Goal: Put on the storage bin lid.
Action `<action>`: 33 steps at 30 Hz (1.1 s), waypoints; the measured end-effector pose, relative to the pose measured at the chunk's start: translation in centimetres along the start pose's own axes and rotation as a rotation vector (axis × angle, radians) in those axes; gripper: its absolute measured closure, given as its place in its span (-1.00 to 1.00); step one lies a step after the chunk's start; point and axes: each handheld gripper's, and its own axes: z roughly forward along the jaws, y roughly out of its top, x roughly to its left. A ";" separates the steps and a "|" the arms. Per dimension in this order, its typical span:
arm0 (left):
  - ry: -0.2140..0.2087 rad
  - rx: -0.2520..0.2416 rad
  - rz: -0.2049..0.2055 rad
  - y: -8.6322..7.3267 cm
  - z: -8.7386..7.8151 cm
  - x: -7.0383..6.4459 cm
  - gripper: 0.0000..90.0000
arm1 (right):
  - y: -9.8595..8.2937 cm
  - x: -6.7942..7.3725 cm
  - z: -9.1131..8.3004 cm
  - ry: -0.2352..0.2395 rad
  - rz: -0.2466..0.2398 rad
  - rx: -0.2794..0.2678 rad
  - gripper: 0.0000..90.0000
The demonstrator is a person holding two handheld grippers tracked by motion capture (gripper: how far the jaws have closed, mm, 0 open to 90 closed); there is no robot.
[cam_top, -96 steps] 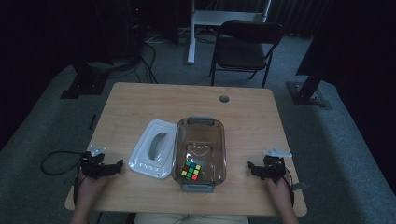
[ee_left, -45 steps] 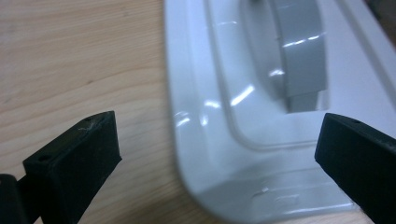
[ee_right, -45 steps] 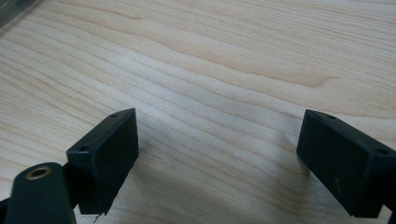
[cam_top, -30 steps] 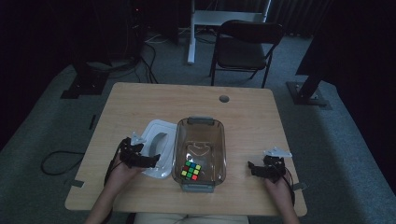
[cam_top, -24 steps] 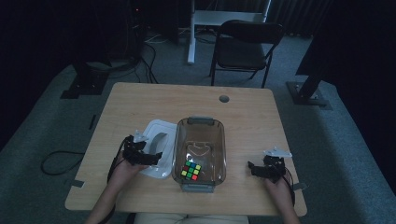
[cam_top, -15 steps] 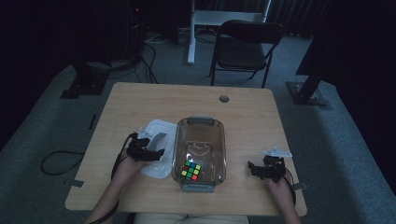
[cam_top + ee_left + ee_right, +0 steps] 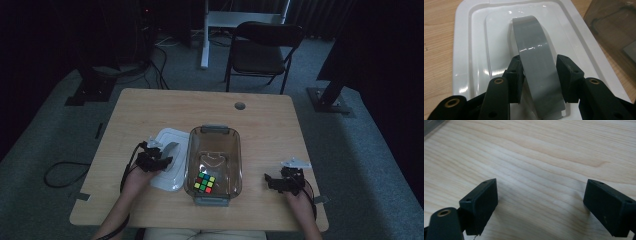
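High view: on the wooden worktop (image 7: 150, 115) we see a smoky clear container (image 7: 214, 162) standing open, its long axis running near to far. Inside it, at the near end, lies a colour cube (image 7: 205, 183); farther in rests a small clear piece we cannot identify. Just left of the container, touching or nearly touching its wall, lies the white lid (image 7: 167, 165), flat on the worktop with its long axis also running near to far. A grey handle strap (image 7: 537, 67) arches along the lid's middle, following the same line. We see the left tongs (image 7: 540, 78) over the near part of the lid, their pads standing on either side of the strap; we cannot tell whether they already pinch it. The right tongs (image 7: 541, 202) sit at the near right of the worktop, well apart from the container, spread wide over bare wood.
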 end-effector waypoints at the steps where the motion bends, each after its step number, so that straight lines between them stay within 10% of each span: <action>1: 0.000 0.000 0.000 0.0 0.0 0.0 0.33 | 0.0 0.0 0.0 0.000 0.000 0.000 -0.74; 18: 0.061 -0.021 -0.136 0.5 -2.3 2.8 0.50 | 2.0 4.2 -0.1 0.165 -0.100 -0.070 -0.74; 33: 0.133 -0.077 -0.160 2.4 -7.7 4.1 0.50 | 2.4 8.2 0.7 0.276 -0.169 -0.075 -0.73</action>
